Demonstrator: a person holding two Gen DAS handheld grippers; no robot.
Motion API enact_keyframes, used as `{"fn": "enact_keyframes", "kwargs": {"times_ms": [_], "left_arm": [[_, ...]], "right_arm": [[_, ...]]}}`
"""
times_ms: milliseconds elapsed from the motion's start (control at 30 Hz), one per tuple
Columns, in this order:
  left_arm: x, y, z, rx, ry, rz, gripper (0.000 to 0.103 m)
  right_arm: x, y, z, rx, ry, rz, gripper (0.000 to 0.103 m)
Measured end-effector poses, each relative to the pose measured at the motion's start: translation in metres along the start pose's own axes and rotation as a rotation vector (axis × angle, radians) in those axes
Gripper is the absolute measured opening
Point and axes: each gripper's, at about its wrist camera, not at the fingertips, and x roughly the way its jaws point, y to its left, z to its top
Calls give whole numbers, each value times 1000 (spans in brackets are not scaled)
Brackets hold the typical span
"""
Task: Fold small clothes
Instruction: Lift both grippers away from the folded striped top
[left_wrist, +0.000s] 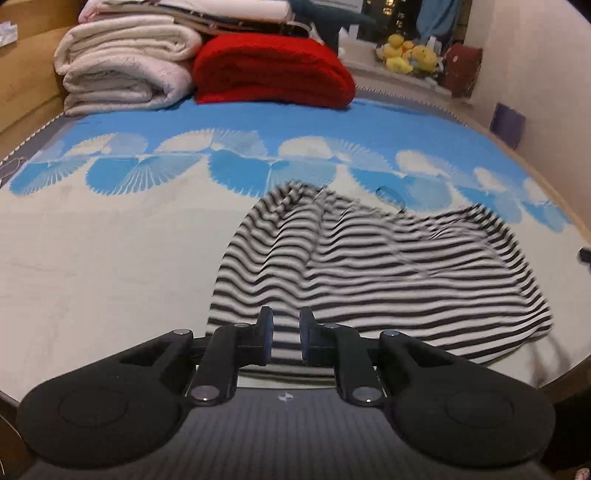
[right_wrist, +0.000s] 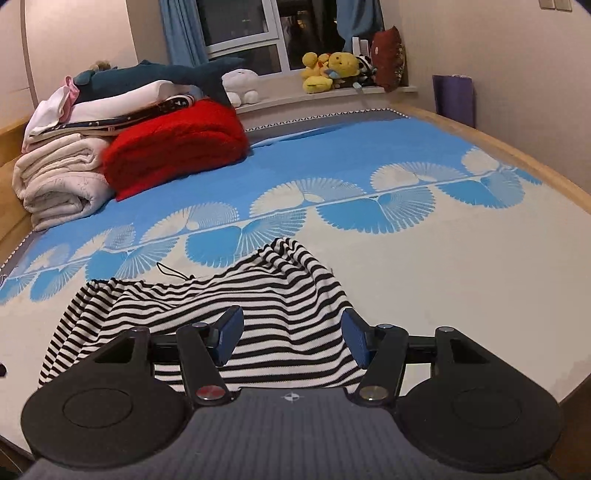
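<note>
The striped garment (left_wrist: 369, 266) lies crumpled on the bed cover (left_wrist: 110, 277), just ahead of and beneath both tongs; it is the landmark for all that follows. The left gripper (left_wrist: 286, 338) hangs over the garment's near hem towards its left corner, jaws drawn narrow with striped cloth showing in the gap; whether the pads pinch it I cannot tell. The right gripper (right_wrist: 291, 341) hangs over the same near hem further along, jaws standing wide and released, cloth below them and nothing held. The garment's long axis seems to run across both views, so each tong sits near one end of the near edge; neither is clearly nearer. Just beyond the garment lies a thin dark cord (right_wrist: 171, 273); well beyond it, towards the headboard, sit a red blanket (left_wrist: 273, 70) and white folded quilts (left_wrist: 125, 66); nothing blocks the near hem.
</note>
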Motion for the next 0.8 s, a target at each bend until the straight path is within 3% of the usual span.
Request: {"fn": "enact_keyframes", "kwargs": {"times_ms": [67, 133, 200, 367, 400, 467, 567, 800], "left_arm": [[15, 8, -12, -38, 23, 0, 16], [34, 17, -14, -114, 104, 15, 16], [39, 28, -12, -223, 111, -46, 17], [57, 41, -16, -311, 192, -85, 19], [61, 46, -18, -351, 217, -100, 20], [70, 53, -21, -418, 267, -113, 40], [83, 61, -27, -527, 329, -131, 43], [89, 65, -30, -578, 345, -113, 48]], "right_arm": [[4, 3, 1, -15, 5, -2, 61], [9, 5, 2, -25, 14, -1, 61], [13, 6, 2, -32, 19, 0, 61], [20, 0, 1, -25, 34, -18, 61], [22, -2, 1, -24, 43, -24, 61], [22, -3, 1, -25, 41, -26, 61], [21, -5, 1, -13, 41, -18, 61], [22, -10, 0, -22, 54, -28, 61]]}}
